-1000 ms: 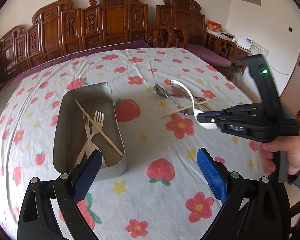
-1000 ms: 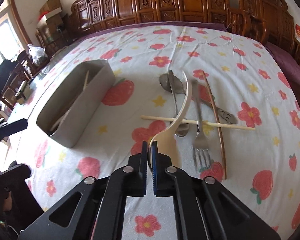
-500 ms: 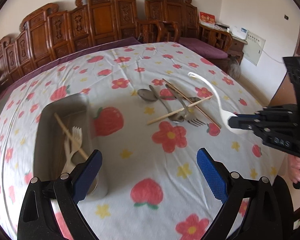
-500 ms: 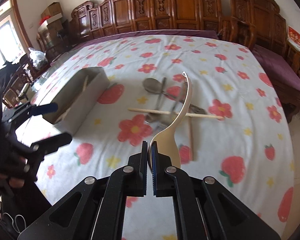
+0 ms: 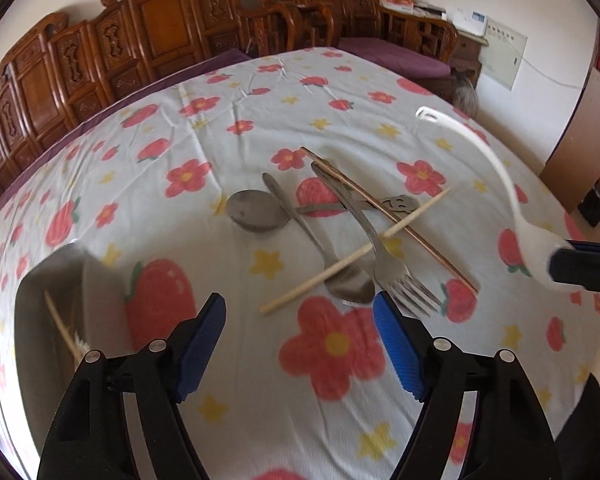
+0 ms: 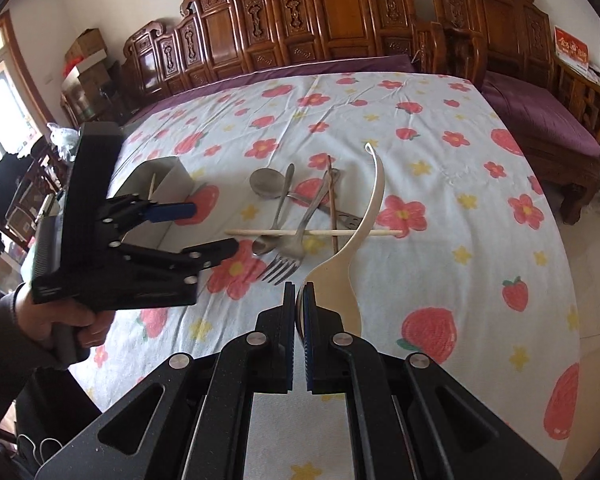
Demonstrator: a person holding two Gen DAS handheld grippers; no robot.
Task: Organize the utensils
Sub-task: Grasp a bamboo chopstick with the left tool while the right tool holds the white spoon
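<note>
Left gripper [image 5: 300, 344]: tilted steeply downward, blue pads apart, jaws just closing partway, nothing between them. Gripped from below by a hand [image 6: 66, 320] in a dark sleeve. Right gripper [image 6: 297, 312]: angled downward too, pads pinched tight, just right of the left one.

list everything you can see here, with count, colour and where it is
long-handled plastic spoon: 1, white, bowl clamped in right gripper
metal spoons: 2, silver, in pile mid-table
metal fork: 1, silver, in pile
chopsticks: 2 in pile, pale wood lying across dark brown
rectangular metal tin: 1, grey, left of pile, holds a pale chopstick
floral tablecloth: 1, white with red flowers
left gripper: black, blue pads, empty, near pile
right gripper: black, shut
</note>
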